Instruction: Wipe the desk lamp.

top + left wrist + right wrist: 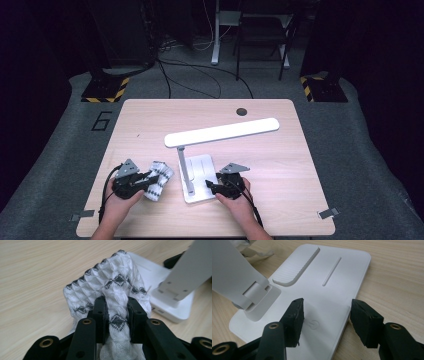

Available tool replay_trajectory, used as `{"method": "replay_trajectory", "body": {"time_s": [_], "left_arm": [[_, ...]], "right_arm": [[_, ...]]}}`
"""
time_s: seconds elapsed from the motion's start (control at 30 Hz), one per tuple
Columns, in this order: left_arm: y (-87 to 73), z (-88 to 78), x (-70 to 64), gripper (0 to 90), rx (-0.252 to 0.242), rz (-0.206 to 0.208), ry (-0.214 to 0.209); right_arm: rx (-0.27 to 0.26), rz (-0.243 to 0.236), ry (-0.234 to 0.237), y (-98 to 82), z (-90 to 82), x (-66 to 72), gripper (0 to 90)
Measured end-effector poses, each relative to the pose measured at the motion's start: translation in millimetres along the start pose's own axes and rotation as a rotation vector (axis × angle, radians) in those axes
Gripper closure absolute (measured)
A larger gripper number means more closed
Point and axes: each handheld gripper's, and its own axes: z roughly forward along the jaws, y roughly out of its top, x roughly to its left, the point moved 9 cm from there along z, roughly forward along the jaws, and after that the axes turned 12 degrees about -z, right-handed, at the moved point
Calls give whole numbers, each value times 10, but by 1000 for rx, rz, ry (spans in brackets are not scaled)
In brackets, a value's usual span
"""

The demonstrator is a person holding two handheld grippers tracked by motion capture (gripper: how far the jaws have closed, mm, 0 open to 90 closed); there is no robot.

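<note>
A white knitted cloth [110, 282] with dark diamond marks lies bunched on the table left of a white desk lamp. My left gripper [116, 305] is shut on a raised fold of it; in the high view the left gripper [150, 177] sits at the cloth [161, 176]. The lamp has a flat base [332, 270], an upright arm [183, 167] and a long lit head [222, 132]. My right gripper [327, 312] stands open low over the base's near end, one jaw beside the power button [313, 324], the other past the base's edge. In the high view the right gripper [210, 186] is at the base's right.
The wooden table [280, 165] has a round cable hole [241, 111] near its far edge. The lamp's hinged arm foot [254, 290] stands close to my right gripper's left jaw. Cables and stands lie on the floor beyond the table.
</note>
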Motion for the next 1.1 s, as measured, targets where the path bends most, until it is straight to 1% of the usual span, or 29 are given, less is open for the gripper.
{"method": "replay_trajectory", "body": {"time_s": [0.03, 0.07, 0.1, 0.13, 0.17, 0.2, 0.23, 0.27, 0.33, 0.4, 0.43, 0.47, 0.5, 0.53, 0.6, 0.67, 0.73, 0.77, 0.83, 0.87, 0.93, 0.97, 1.0, 1.03, 1.07, 1.1], "left_arm": [[0, 0, 0, 723, 0, 0, 0], [-65, 15, 108, 724, 15, -45, 6], [-86, 21, 150, 724, 16, -60, 11], [-98, 25, 190, 725, 15, -63, 28], [-108, 18, 236, 724, 21, -55, 50], [-110, 11, 273, 724, 17, -62, 63], [-108, 3, 313, 724, 9, -69, 74], [-112, -9, 356, 724, 5, -80, 88], [-121, -27, 453, 723, -4, -96, 122], [-142, -50, 538, 722, -1, -106, 154], [-142, -50, 538, 722, -1, -106, 154], [-151, -68, 602, 723, -3, -112, 180], [-154, -75, 623, 722, -1, -113, 186], [-155, -68, 645, 719, -10, -116, 194], [-188, -35, 680, 700, -3, -111, 199], [-244, 23, 711, 676, 27, -109, 207], [-270, 76, 725, 640, 36, -112, 202], [-271, 96, 738, 611, 29, -113, 205], [-287, 121, 765, 557, 30, -141, 197], [-292, 136, 774, 530, 22, -158, 186], [-293, 166, 789, 477, -12, -169, 165], [-293, 169, 788, 468, -22, -177, 162], [-293, 168, 787, 467, -23, -181, 159], [-298, 163, 784, 459, -14, -181, 152], [-296, 168, 778, 444, -19, -186, 151], [-291, 178, 775, 431, -26, -181, 155]], "right_arm": [[0, 0, 0, 0, 0, 0, 437], [1, 4, 3, -6, -6, 10, 431], [1, -7, 3, -8, -6, 3, 430], [2, 9, 4, -13, -9, 14, 429], [0, 13, 5, -14, -10, 12, 426], [-3, 9, 10, -15, -9, 11, 425], [-1, 20, 11, -19, -12, 15, 424], [-5, 9, 11, -19, -7, 4, 424], [-1, 11, 20, -24, -10, 8, 423], [-8, 10, 14, -20, -7, 4, 424], [-6, 4, 10, -21, -10, 4, 424], [-6, -2, 10, -20, -11, 4, 424], [-6, 6, 9, -20, -10, 9, 423], [-6, 2, 12, -20, -10, 7, 423], [-4, 11, 13, -21, -11, 9, 423], [3, 10, 18, -25, -12, 10, 422], [2, 10, 17, -24, -11, 9, 422], [1, 10, 18, -24, -11, 9, 423], [1, 5, 19, -24, -10, 6, 423], [2, 9, 21, -26, -12, 8, 423], [-4, 6, 23, -22, -10, 3, 423], [-5, 13, 23, -22, -10, 7, 423], [-4, 10, 26, -23, -10, 5, 423], [0, 11, 28, -26, -13, 6, 423], [-6, 13, 25, -22, -10, 4, 423], [-7, 14, 25, -22, -10, 4, 423]]}}
